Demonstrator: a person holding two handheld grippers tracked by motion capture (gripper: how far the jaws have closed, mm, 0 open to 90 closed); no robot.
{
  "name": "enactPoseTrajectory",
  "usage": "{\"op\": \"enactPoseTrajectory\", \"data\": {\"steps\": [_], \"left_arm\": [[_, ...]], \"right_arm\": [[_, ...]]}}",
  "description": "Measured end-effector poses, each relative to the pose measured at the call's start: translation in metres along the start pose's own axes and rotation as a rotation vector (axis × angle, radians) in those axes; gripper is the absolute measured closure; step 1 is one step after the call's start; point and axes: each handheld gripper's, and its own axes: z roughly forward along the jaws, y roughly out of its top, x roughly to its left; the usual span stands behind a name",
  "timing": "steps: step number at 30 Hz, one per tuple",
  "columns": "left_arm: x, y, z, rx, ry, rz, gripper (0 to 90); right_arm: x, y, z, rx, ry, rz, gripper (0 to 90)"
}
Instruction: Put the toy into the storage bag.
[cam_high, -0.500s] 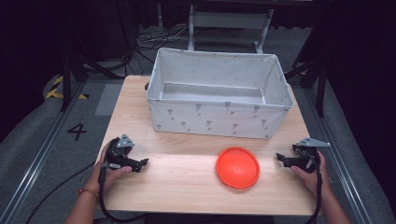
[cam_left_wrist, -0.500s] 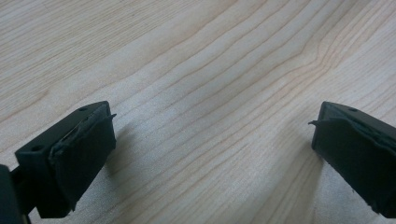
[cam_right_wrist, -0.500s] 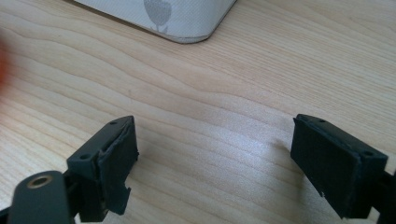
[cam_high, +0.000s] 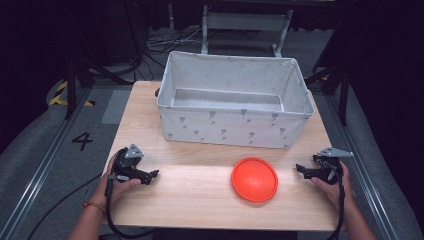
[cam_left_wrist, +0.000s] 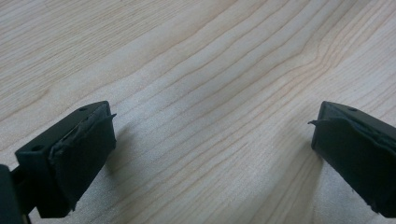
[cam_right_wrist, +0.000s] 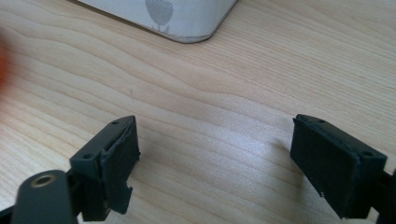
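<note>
Left gripper (cam_high: 150, 175) rests on the wooden table (cam_high: 200, 200), well left of the orange disc (cam_high: 254, 179), jaws wide and empty. The disc lies flat, just in front of the grey fabric bin (cam_high: 232, 102). It appears light, rigid, thin and slippery; its rim is the likely hold. Right gripper (cam_high: 301, 171), near the disc's right, is likewise wide and empty.

I am working at a pale wooden table (cam_high: 200, 200) whose grain is catching soft light from above. Grey carpeted floor (cam_high: 45, 150) is lying around it, crossed by metal rails (cam_high: 37, 185) and marked with a black number 4 (cam_high: 82, 141) and yellow-black tape (cam_high: 60, 95). Behind, cables (cam_high: 165, 42) are trailing beneath a grey metal frame (cam_high: 245, 22), fading into darkness.
</note>
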Motion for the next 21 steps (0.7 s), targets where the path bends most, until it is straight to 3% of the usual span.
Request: {"op": "enactPoseTrajectory", "data": {"steps": [3, 7, 11, 12, 14, 16, 21], "left_arm": [[0.000, 0.000, 0.000, 0.001, 0.003, 0.000, 0.1], [0.000, 0.000, 0.000, 0.001, 0.003, 0.000, 0.1], [0.000, 0.000, 0.000, 0.002, 0.002, 0.000, 0.1], [0.000, 0.000, 0.000, -0.001, 0.003, -0.001, 0.1], [0.000, 0.000, 0.000, 0.002, 0.002, 0.000, 0.1], [0.000, 0.000, 0.000, 0.002, 0.003, 0.000, 0.1], [0.000, 0.000, 0.000, 0.002, 0.000, -0.001, 0.1]], "right_arm": [[0.001, 0.003, -0.001, 0.008, 0.033, 0.015, 17.8], [0.011, 0.012, -0.006, -0.003, 0.148, -0.002, 17.9], [0.034, 0.025, -0.007, 0.003, 0.261, -0.051, 16.8], [0.034, 0.025, -0.007, 0.003, 0.261, -0.051, 16.8], [0.053, 0.032, -0.002, 0.024, 0.331, -0.086, 17.2], [0.065, 0.037, 0.002, 0.035, 0.365, -0.115, 18.1], [0.084, 0.045, 0.010, 0.051, 0.398, -0.153, 18.1]]}}
